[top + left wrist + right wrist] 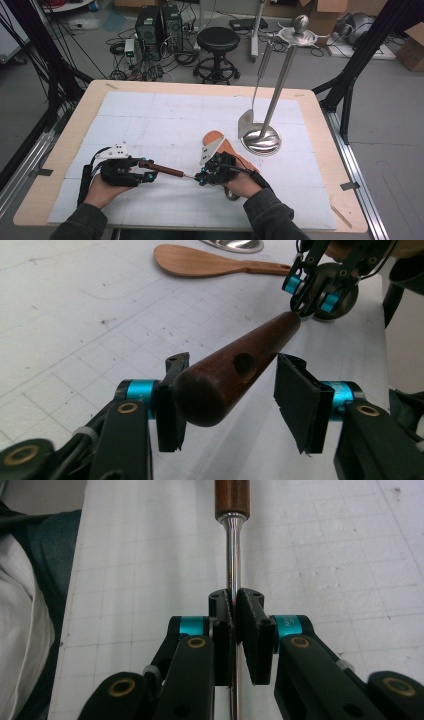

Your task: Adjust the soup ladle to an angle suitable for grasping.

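A utensil with a brown wooden handle (162, 169) and a thin metal shaft (231, 550) is held level above the white mat. My right gripper (200, 177) is shut on the shaft just past the handle (232, 497), its pads (248, 625) pinching the steel. My left gripper (150, 176) stands around the handle's butt end (220, 380). One pad (170, 410) touches the wood, and a gap shows before the other pad (297, 400). The right gripper (310, 287) appears at the far end of the handle, with a rounded dark utensil head (345, 297) partly hidden behind it.
A wooden spatula (220, 141) lies on the mat (150, 120) beyond the right gripper. A steel rack with a round base (261, 140) stands at the right, with a metal turner (246, 122) hanging from it. A stool (218, 40) stands beyond the table.
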`<move>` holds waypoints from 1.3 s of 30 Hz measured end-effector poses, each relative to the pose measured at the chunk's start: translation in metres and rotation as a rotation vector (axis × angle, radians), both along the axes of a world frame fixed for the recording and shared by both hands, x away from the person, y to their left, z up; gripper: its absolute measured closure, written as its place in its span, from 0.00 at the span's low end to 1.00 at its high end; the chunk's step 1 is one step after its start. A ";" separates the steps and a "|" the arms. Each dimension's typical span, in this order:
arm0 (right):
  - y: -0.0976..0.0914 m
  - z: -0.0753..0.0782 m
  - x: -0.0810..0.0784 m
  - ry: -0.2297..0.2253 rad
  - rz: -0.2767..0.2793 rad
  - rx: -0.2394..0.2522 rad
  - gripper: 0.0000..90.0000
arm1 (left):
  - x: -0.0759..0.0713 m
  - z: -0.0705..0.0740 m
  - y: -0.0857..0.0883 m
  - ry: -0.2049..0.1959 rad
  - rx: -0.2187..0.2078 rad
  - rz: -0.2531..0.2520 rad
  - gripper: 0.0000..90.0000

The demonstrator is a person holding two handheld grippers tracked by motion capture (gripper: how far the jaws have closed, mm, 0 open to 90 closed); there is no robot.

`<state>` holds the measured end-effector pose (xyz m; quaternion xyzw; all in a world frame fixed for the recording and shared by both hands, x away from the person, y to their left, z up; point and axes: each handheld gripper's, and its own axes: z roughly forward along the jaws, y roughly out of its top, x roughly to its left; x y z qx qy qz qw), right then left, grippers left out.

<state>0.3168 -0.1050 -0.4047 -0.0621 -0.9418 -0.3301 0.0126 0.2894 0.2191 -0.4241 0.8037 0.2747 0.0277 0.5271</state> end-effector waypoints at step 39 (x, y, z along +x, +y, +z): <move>0.011 -0.003 0.003 0.087 -0.011 0.040 0.92 | -0.006 0.016 -0.005 -0.041 -0.077 -0.018 0.54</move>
